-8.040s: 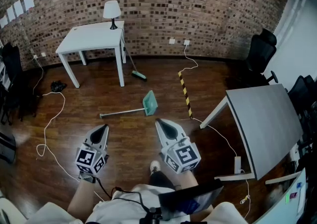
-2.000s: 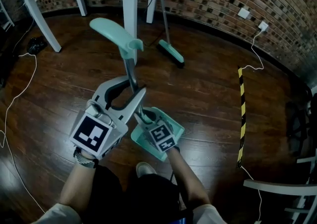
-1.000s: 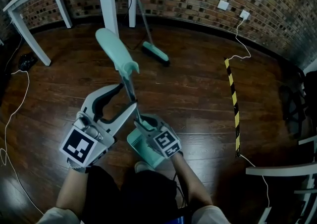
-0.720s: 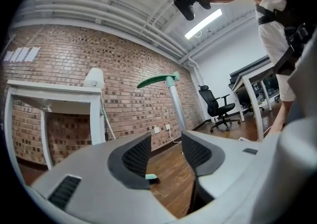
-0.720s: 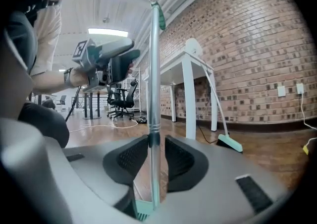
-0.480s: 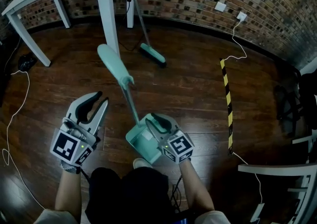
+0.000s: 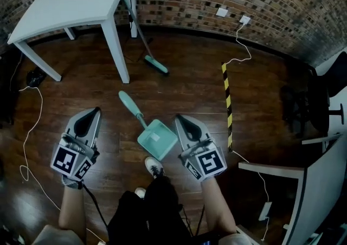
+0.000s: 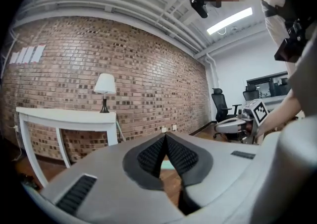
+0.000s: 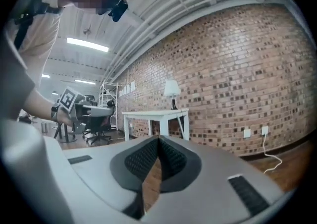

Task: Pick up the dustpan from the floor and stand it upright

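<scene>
Left gripper (image 7: pixel 92 114) and right gripper (image 7: pixel 181 120) have let go and lifted off, jaws closed and empty; dustpan (image 7: pixel 157 139) stands alone, task likely done.

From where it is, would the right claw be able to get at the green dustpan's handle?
Probably yes. The handle of the dustpan stands free near the right claw, with only bare floor between them. That claw is shut, though, so it would have to open first.
</scene>
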Demonstrator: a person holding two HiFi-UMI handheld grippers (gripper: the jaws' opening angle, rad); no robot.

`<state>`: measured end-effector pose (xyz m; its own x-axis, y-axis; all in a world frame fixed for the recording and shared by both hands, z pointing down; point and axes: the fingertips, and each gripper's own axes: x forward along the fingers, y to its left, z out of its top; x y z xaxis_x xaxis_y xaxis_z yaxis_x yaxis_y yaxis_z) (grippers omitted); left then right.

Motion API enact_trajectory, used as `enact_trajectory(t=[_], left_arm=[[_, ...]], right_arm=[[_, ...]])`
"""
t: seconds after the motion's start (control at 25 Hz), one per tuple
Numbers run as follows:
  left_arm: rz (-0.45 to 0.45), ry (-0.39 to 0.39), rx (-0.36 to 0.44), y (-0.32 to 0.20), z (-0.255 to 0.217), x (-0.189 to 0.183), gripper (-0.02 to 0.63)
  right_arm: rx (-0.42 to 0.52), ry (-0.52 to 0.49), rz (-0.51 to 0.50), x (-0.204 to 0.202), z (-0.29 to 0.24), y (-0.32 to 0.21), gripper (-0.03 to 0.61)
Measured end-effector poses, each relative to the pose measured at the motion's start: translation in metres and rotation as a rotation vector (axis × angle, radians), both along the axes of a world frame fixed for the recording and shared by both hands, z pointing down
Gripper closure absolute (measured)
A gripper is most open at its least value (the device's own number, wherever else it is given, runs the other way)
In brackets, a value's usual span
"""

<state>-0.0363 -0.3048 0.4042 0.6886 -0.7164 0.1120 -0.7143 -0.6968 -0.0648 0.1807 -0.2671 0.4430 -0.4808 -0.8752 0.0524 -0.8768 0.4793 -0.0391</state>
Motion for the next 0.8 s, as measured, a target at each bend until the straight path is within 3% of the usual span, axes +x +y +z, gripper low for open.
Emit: enact_trajectory(t=[0.24, 0.4, 0.56, 0.8], left_arm=[[0.039, 0.006, 0.034, 0.039, -0.172, -0.010, 0.620], [0.041, 0.008, 0.075, 0.065, -0.260, -0.027, 0.620], [0.002, 0.034, 0.094, 0.086, -0.305, -0.042, 0.621], [-0.032, 0.041, 0.105, 0.105, -0.337, -0.036, 0.621]], right_arm=[[0.101, -0.028, 0.132, 0.020, -0.218, 0.044, 0.598], [0.184, -0.005, 0.158, 0.016, -0.333, 0.085, 0.597], [0.224, 0.005, 0.192, 0.020, -0.391, 0.119, 0.598], [0.241, -0.023, 0.216, 0.032, -0.423, 0.148, 0.598]])
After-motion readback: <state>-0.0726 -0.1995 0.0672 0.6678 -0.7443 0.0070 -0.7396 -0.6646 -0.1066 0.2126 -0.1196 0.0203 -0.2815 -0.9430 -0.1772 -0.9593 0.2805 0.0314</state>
